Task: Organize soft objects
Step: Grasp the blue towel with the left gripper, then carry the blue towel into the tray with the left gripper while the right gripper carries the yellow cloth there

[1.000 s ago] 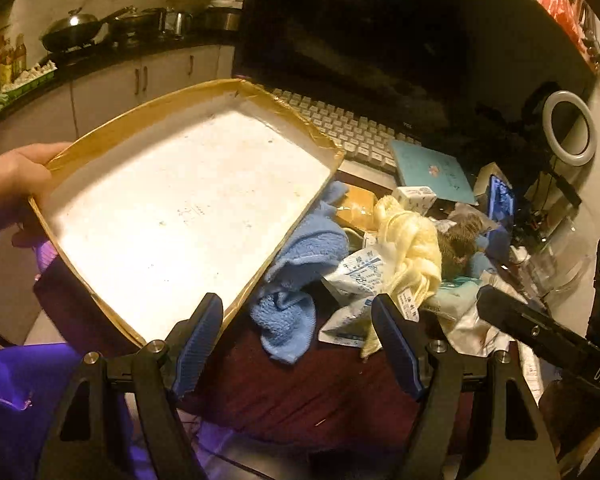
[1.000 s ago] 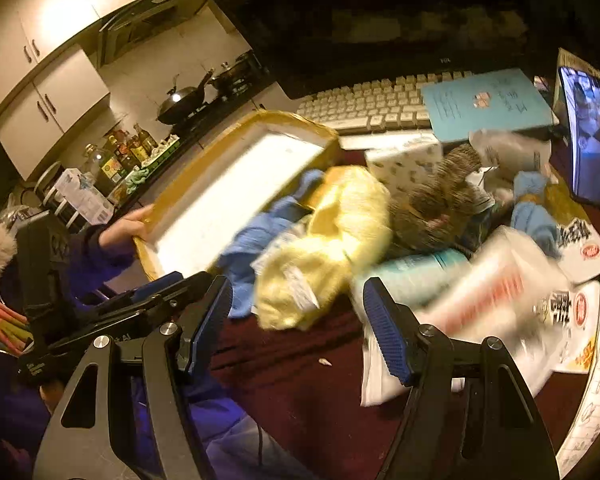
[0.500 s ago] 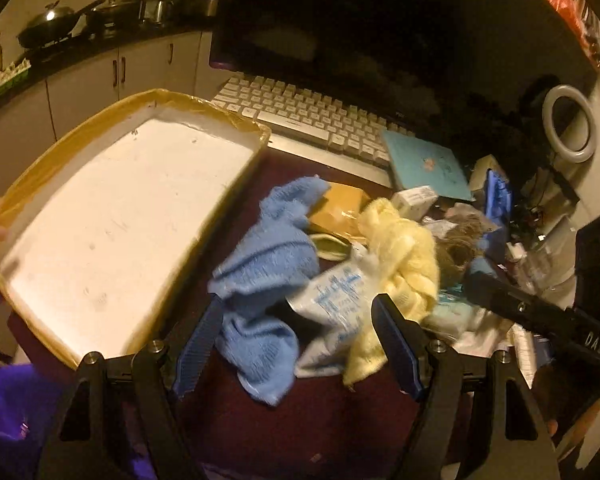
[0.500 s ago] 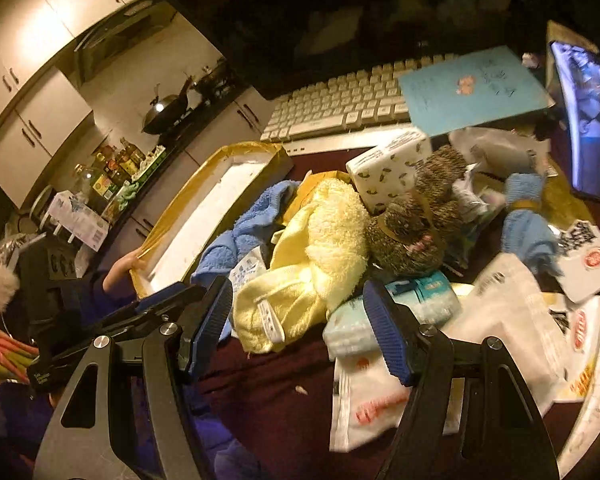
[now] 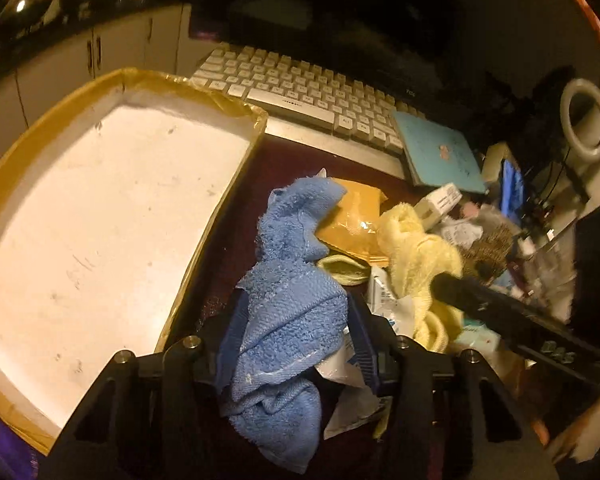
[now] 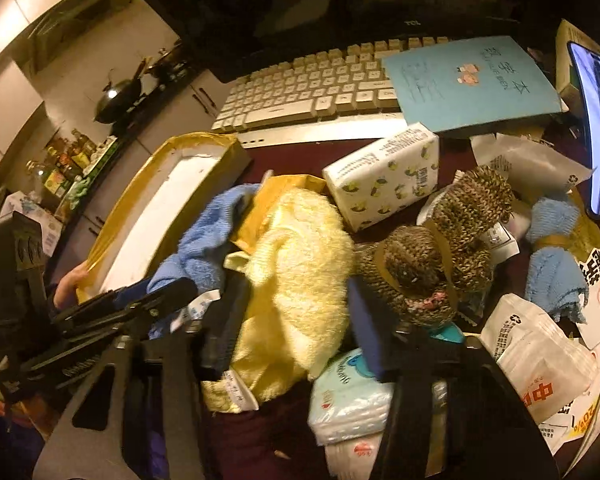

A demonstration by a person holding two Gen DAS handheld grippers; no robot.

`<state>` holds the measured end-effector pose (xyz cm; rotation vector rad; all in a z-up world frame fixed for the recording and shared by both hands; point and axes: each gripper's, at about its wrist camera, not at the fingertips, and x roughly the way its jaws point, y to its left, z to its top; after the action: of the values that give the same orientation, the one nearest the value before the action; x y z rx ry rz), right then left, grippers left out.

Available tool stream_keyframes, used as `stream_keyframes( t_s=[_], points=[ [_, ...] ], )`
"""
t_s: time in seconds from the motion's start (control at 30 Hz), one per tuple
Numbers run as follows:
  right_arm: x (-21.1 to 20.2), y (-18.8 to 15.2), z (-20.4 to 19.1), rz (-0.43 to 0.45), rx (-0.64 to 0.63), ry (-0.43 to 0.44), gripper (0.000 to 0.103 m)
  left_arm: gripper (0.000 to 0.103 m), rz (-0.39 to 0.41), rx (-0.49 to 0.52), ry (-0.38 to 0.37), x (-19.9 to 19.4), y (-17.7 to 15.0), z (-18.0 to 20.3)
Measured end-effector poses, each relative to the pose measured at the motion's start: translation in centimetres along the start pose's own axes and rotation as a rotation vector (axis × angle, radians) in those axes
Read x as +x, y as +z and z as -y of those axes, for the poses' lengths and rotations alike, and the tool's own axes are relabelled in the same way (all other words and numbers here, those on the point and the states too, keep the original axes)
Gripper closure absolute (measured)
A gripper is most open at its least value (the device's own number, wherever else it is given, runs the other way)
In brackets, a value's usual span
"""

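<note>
Dim warm-yellow light, glare on the white tray (image 5: 112,216) floor, black fisheye vignette at corners, motion blur right of the tray.

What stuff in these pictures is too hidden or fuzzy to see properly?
- Left wrist view: the left claw has its pads buried behind the blue towel, so its grip is unclear.
- Right wrist view: the yellow towel covers the right claw tips, which are blurred too.
- Right wrist view: the phone is cut off by the edge.
</note>
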<state>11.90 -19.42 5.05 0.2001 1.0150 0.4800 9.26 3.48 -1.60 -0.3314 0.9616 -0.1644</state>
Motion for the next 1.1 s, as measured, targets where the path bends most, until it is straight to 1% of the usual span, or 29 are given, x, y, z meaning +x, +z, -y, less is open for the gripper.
stream_keyframes(
  t_s=[0.07, 0.1, 0.17, 0.2, 0.27, 0.33, 0.47, 0.57, 0.63, 0.7, 0.77, 0.9, 1.0, 1.1],
  points=[
    [0.3, -0.3, 0.0, -0.012, -0.012, -0.015, 0.068, 0.053, -0.007, -0.004, -0.011, 0.1, -0.2, -0.1],
    [0.3, -0.3, -0.3, -0.016, -0.028, -0.025, 0.072, 0.051, -0.006, 0.006, -0.005, 0.2, -0.3, 0.0],
    [0.1, -0.5, -0.4, -0.01, -0.034, -0.026, 0.076, 0.053, -0.006, -0.009, -0.006, 0.1, -0.2, -0.1],
    [-0.3, -0.5, -0.4, 0.001, -0.033, -0.015, 0.078, 0.06, -0.001, -0.008, 0.0, -0.2, -0.2, 0.0],
    [-1.7, -0.6, 0.1, 0.047, -0.004, 0.028, 0.081, 0.063, 0.035, -0.004, 0.013, -1.2, -0.2, 0.3],
    [-3.2, -0.6, 0.2, 0.093, 0.008, 0.053, 0.085, 0.063, 0.087, -0.029, 0.003, -2.4, -0.1, 0.1],
    [-6.3, -0.7, -0.4, 0.189, -0.003, 0.098, 0.087, 0.063, 0.193, -0.094, -0.059, -5.7, 0.0, -0.5],
    [-7.7, -0.7, -1.5, 0.228, -0.036, 0.08, 0.088, 0.063, 0.248, -0.116, -0.066, -7.9, 0.2, -0.5],
    [-8.3, -0.7, -2.3, 0.239, -0.05, 0.093, 0.088, 0.063, 0.269, -0.119, -0.082, -8.8, 0.3, -0.5],
    [-8.8, -0.7, -3.0, 0.249, -0.065, 0.094, 0.088, 0.063, 0.286, -0.12, -0.082, -9.8, 0.1, -0.4],
    [-9.3, -0.8, -4.0, 0.255, -0.082, 0.101, 0.089, 0.063, 0.29, -0.124, -0.099, -10.4, 0.3, -0.5],
    [-10.0, 0.1, -6.0, 0.277, -0.107, 0.112, 0.092, 0.063, 0.305, -0.138, -0.093, -11.3, 0.2, -1.3],
    [-10.8, 0.8, -7.8, 0.31, -0.134, 0.118, 0.095, 0.063, 0.326, -0.147, -0.123, -12.4, 0.6, -1.9],
    [-11.4, 1.4, -9.2, 0.341, -0.156, 0.118, 0.096, 0.063, 0.339, -0.138, -0.11, -12.7, 0.7, -2.3]
  ],
)
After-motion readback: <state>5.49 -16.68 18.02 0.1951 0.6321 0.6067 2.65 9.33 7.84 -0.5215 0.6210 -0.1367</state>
